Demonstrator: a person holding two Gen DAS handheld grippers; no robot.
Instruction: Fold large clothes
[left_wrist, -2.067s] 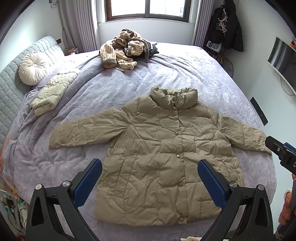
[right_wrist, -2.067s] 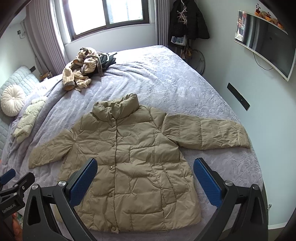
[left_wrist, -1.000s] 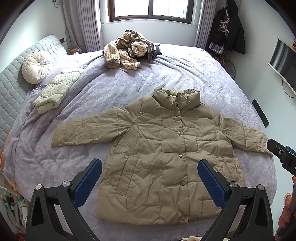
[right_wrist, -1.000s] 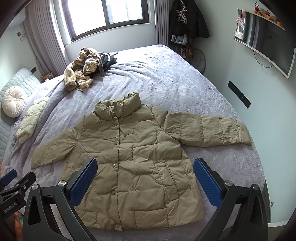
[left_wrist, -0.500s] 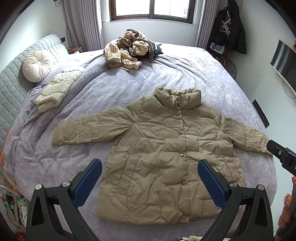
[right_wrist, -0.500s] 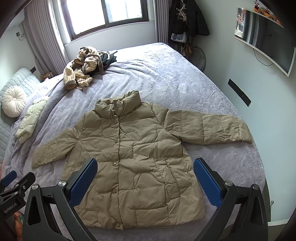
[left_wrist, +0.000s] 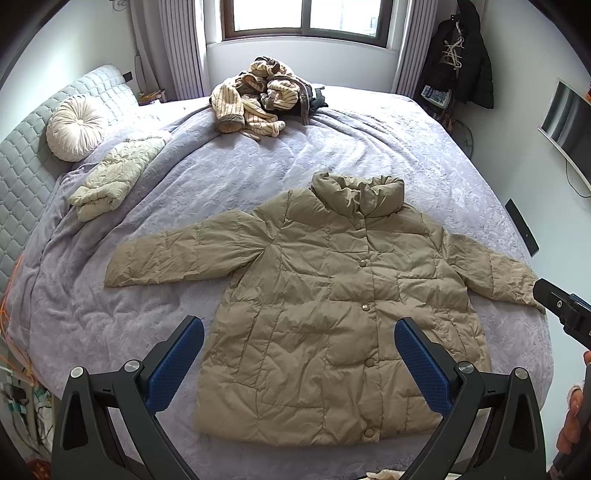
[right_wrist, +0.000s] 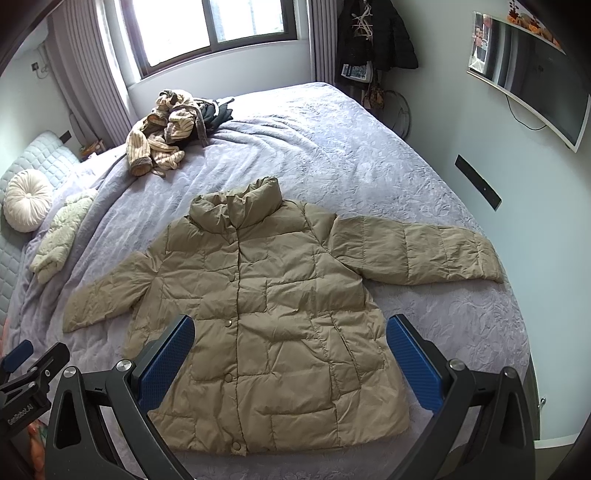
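A khaki puffer jacket (left_wrist: 332, 295) lies flat and buttoned on the purple bedspread, collar away from me, both sleeves spread out; it also shows in the right wrist view (right_wrist: 266, 302). My left gripper (left_wrist: 299, 354) is open and empty, held above the jacket's hem. My right gripper (right_wrist: 290, 354) is open and empty, also above the hem. The right gripper's body shows at the right edge of the left wrist view (left_wrist: 565, 314), near the right cuff. The left gripper's body shows at the lower left of the right wrist view (right_wrist: 26, 373).
A pile of striped and dark clothes (left_wrist: 262, 99) lies at the far end of the bed (left_wrist: 388, 147). A folded cream garment (left_wrist: 118, 173) and a round cushion (left_wrist: 74, 127) lie at the left by the headboard. A wall and TV (right_wrist: 535, 74) stand to the right.
Both grippers have drifted slightly, so the jacket sits a little differently in view. The jacket itself has not moved and both grippers stay open.
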